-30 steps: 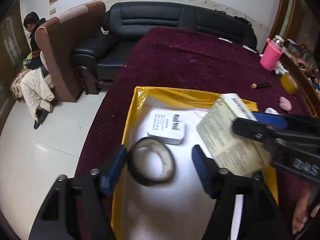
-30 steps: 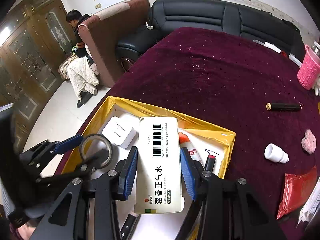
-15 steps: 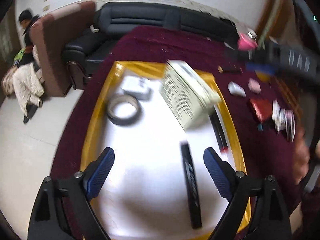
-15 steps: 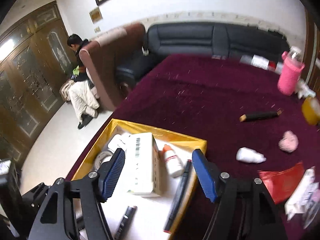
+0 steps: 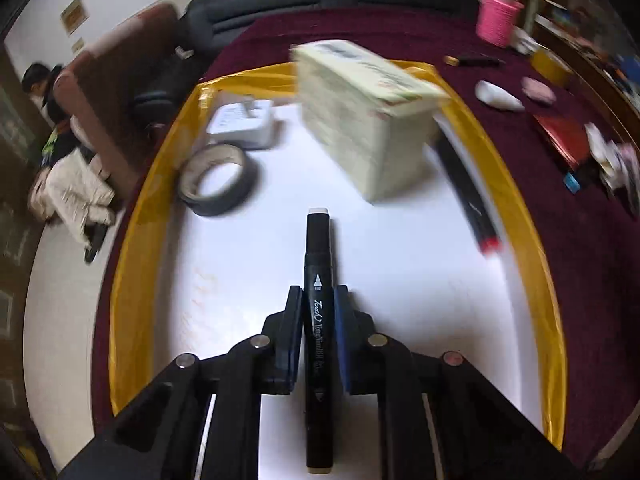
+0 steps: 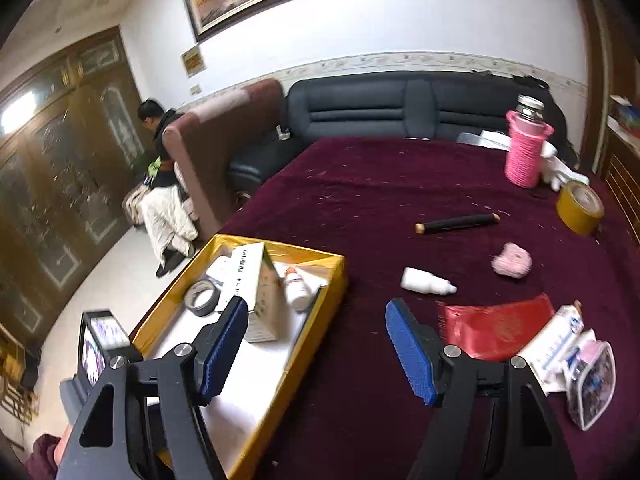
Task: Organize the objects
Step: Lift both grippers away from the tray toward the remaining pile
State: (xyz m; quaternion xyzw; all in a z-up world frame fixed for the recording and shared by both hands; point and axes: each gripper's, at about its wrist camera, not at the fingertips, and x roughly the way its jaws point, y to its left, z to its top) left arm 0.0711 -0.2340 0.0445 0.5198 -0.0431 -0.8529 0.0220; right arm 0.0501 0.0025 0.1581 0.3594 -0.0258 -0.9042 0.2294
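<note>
The left gripper point(image 5: 318, 332), which hung spread over the tape roll point(image 5: 218, 184) a second ago, has just clamped one black marker point(image 5: 318, 320) near the yellow tray's point(image 5: 516, 216) near edge. The right gripper point(image 6: 316, 352), jaws just widened, has let go of the one medicine box point(image 6: 260, 292), now standing in the tray beside another marker point(image 5: 466, 192).

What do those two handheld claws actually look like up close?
Both look alike. The left claw and right claw each have two angular black plastic arms joined by round silver bolts, ending in flat blue ribbed pads. No cables show. A dark red sleeve peeks in at the right view's corner.
</note>
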